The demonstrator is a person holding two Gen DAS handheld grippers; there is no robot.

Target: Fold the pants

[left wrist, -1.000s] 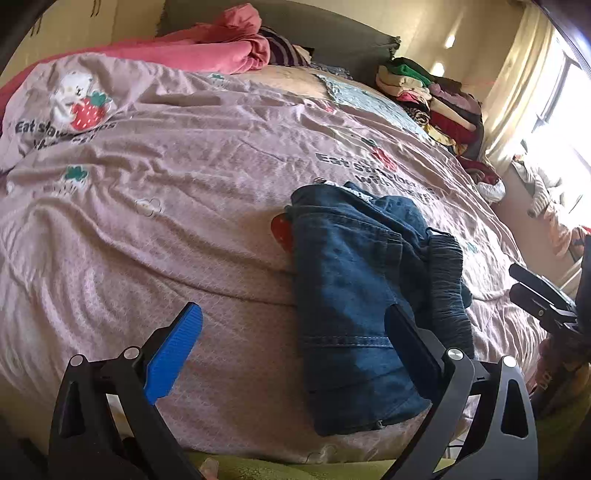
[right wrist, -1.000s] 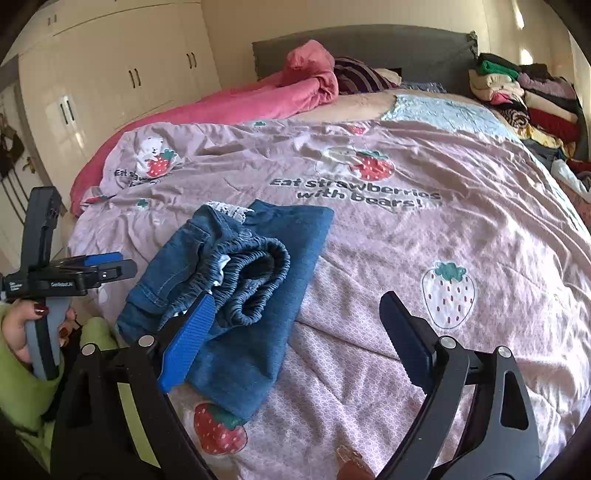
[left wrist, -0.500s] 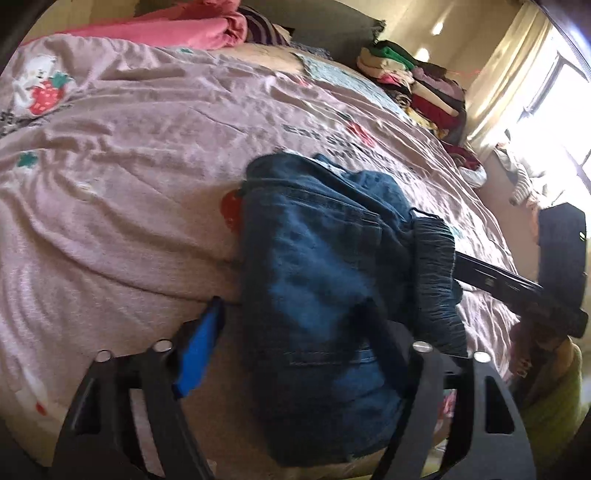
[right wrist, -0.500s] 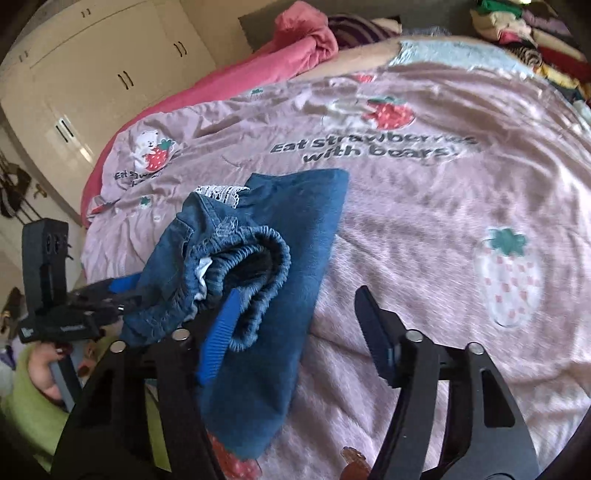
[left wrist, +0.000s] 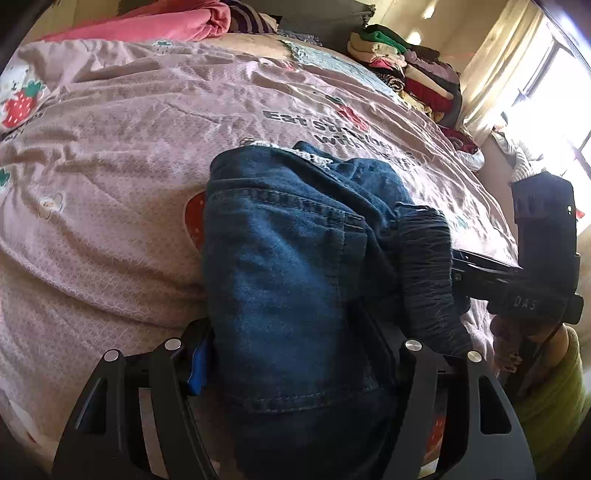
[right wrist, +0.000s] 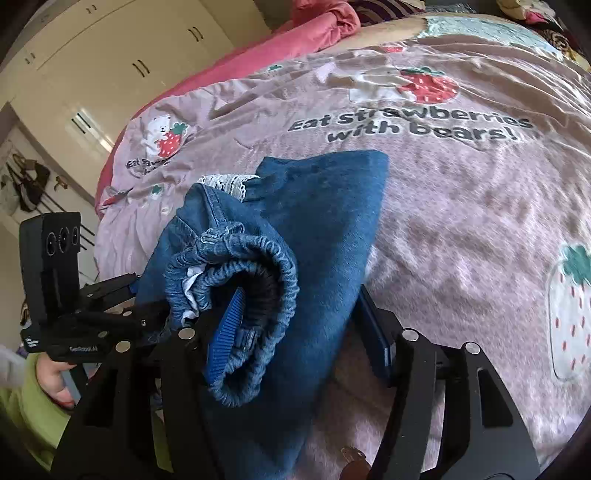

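Blue denim pants (left wrist: 280, 266) lie folded in a bundle on the pink strawberry bedspread (left wrist: 110, 155), elastic waistband (right wrist: 255, 254) on top at the near end. My left gripper (left wrist: 291, 354) straddles the near end of the bundle, one finger on each side, closing on the denim. My right gripper (right wrist: 299, 325) straddles the other side: its left finger (right wrist: 225, 328) sits inside the waistband opening, its right finger (right wrist: 373, 332) outside the blue fabric. Each gripper shows in the other's view, the right one (left wrist: 517, 280) and the left one (right wrist: 85, 317).
A pink quilt (left wrist: 155, 26) is bunched at the headboard. A stack of folded clothes (left wrist: 406, 70) sits at the bed's far right corner. Cream wardrobes (right wrist: 122, 74) stand left of the bed. A bright window (left wrist: 561, 96) is on the right.
Both grippers have moved in from either side onto the pants bundle and narrowed around it. The left gripper's fingers now hug the denim; the right one's left finger has entered the waistband.
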